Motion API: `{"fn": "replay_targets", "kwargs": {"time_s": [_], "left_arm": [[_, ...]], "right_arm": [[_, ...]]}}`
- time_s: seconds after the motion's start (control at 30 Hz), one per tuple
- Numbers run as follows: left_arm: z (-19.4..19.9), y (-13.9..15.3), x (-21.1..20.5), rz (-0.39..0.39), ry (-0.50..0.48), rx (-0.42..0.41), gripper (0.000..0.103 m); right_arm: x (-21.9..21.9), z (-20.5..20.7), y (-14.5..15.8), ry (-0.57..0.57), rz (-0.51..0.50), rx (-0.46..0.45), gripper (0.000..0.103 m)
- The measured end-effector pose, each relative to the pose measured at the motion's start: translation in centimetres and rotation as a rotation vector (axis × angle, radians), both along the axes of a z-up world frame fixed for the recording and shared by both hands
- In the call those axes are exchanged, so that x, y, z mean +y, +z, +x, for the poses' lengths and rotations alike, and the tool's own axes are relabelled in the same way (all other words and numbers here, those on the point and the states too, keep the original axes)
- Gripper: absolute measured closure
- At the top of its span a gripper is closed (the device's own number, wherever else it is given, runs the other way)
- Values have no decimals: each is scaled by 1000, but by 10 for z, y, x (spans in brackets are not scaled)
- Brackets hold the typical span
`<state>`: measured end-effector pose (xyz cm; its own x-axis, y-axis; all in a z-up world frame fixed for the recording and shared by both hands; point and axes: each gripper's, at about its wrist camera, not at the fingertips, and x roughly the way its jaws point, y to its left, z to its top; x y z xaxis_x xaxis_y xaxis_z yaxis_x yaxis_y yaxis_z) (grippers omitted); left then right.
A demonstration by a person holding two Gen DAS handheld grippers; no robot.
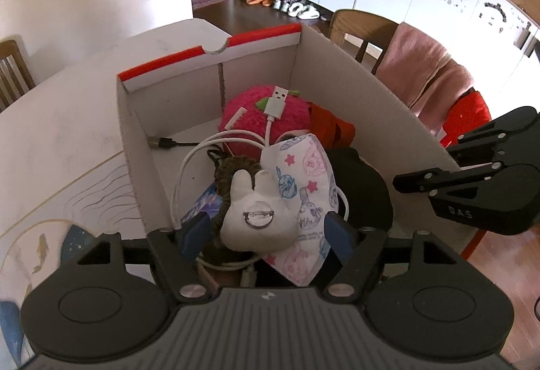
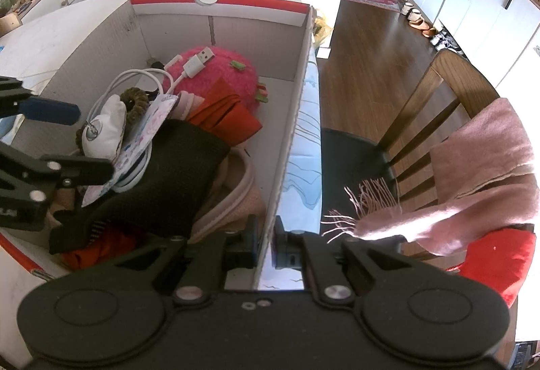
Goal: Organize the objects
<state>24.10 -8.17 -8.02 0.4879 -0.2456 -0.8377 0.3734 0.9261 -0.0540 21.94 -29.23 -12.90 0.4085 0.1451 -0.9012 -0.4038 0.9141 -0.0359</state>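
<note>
White table [image 1: 60,120] under the box [image 1: 209,93], and your left gripper [image 1: 266,231] is spread around the white plush [image 1: 253,218] on the pile, not squeezing. Right gripper [image 2: 266,241] is pinching the box wall. Pull out carelessly and the cable [image 1: 189,167] or mask [image 1: 303,194] could snag and spill.

White table [image 1: 60,120] with a printed mat [image 1: 98,197], open cardboard box [image 1: 341,73] standing on it

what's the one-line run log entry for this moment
left gripper: open over white plush | right gripper: shut on box wall
</note>
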Motion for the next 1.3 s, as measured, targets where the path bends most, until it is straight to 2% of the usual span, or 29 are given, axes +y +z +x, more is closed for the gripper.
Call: {"fn": "replay_targets", "kwargs": {"time_s": [0.13, 0.37, 0.7, 0.9, 1.0, 1.13, 1.2, 1.3], "left_arm": [[-12, 10, 8, -11, 35, -33, 29], [-37, 32, 20, -45, 109, -90, 22], [-69, 50, 38, -89, 222, -147, 22], [-80, 55, 44, -116, 243, -175, 19], [-85, 56, 48, -119, 231, -193, 14], [-93, 56, 53, -127, 208, -197, 4], [-97, 58, 57, -138, 195, -203, 3], [-102, 62, 61, -156, 179, -210, 3]], "right_arm": [[7, -2, 3, 9, 0, -12, 96], [19, -2, 8, 37, 6, -24, 95], [20, -14, 29, 65, 57, -63, 93], [15, -31, 50, 42, 83, -125, 88], [8, -38, 59, 16, 113, -154, 87], [-9, -52, 66, -10, 170, -178, 71], [-12, -59, 68, -4, 185, -192, 72], [-8, -72, 77, -7, 216, -210, 65]]}}
